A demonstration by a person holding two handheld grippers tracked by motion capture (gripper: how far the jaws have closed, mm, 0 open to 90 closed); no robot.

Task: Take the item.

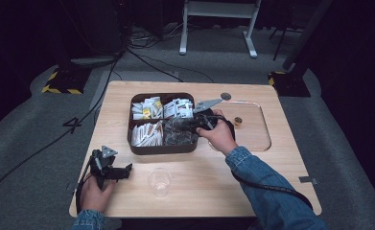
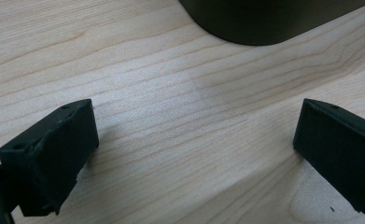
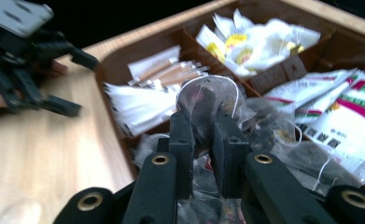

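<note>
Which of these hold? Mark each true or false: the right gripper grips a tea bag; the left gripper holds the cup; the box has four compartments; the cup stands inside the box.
1. The right gripper grips a tea bag. True.
2. The left gripper holds the cup. False: its jaws are open over bare table.
3. The box has four compartments. True.
4. The cup stands inside the box. False: it stands on the table in front of it.

On the table point(image 1: 271, 163) a four-compartment tray point(image 1: 162, 149) sits centrally, with a tea bag point(image 3: 208, 100) over its near-right compartment (sachets fill the others). A plastic cup point(image 1: 159, 181) stands before the tray; a small cap point(image 1: 238, 120) lies to its right.
</note>
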